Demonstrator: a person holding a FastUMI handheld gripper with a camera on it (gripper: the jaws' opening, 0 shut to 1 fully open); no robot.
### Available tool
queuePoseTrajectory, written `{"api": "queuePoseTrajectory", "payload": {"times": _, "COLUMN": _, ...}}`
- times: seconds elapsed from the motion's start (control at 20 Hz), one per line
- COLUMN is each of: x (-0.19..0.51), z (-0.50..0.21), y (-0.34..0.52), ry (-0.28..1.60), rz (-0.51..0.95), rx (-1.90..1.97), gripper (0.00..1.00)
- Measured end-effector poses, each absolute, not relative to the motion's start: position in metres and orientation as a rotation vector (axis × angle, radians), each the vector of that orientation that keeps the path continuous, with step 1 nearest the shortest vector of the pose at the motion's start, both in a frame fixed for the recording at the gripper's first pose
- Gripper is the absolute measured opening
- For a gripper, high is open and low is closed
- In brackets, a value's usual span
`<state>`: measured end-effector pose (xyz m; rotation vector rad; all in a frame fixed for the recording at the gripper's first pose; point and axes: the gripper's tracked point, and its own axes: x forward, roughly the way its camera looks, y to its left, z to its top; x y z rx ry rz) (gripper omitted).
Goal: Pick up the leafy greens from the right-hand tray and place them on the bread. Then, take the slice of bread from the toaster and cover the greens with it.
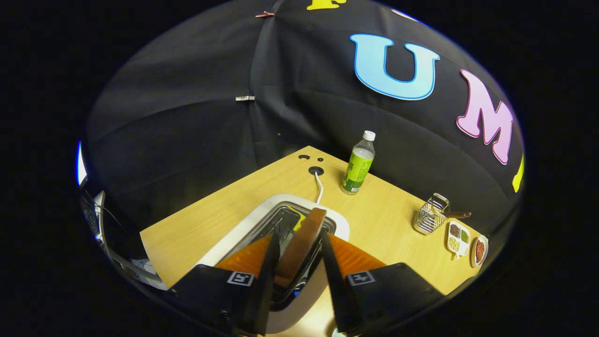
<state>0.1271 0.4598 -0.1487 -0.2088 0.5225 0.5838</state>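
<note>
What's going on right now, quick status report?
Gripper fingers straddle the bread slice standing in the toaster; contact unclear. Slice upright in its slot, not yet lifted. Nothing blocking; bottle stands well beyond.

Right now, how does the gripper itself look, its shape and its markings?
The gripper has two wedge-shaped fingers that taper forward from two boxy black blocks. Each block carries a small square black-and-white tag. Ribbed orange panels sit behind the fingers.
</note>
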Motion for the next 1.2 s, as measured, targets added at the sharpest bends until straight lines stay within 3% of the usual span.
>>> {"api": "queuePoseTrajectory", "payload": {"times": 0.1, "x": 0.125, "z": -0.149, "y": 0.462, "ry": 0.532, "rz": 0.576, "rx": -0.2, "gripper": 0.39}}
{"api": "queuePoseTrajectory", "payload": {"times": 0.3, "x": 0.121, "z": -0.15, "y": 0.464, "ry": 0.557, "rz": 0.552, "rx": -0.167, "gripper": 0.21}}
{"api": "queuePoseTrajectory", "payload": {"times": 0.45, "x": 0.12, "z": -0.147, "y": 0.464, "ry": 0.576, "rz": 0.536, "rx": -0.111, "gripper": 0.16}}
{"api": "queuePoseTrajectory", "payload": {"times": 1.2, "x": 0.114, "z": -0.059, "y": 0.418, "ry": 0.481, "rz": 0.503, "rx": 0.103, "gripper": 0.16}}
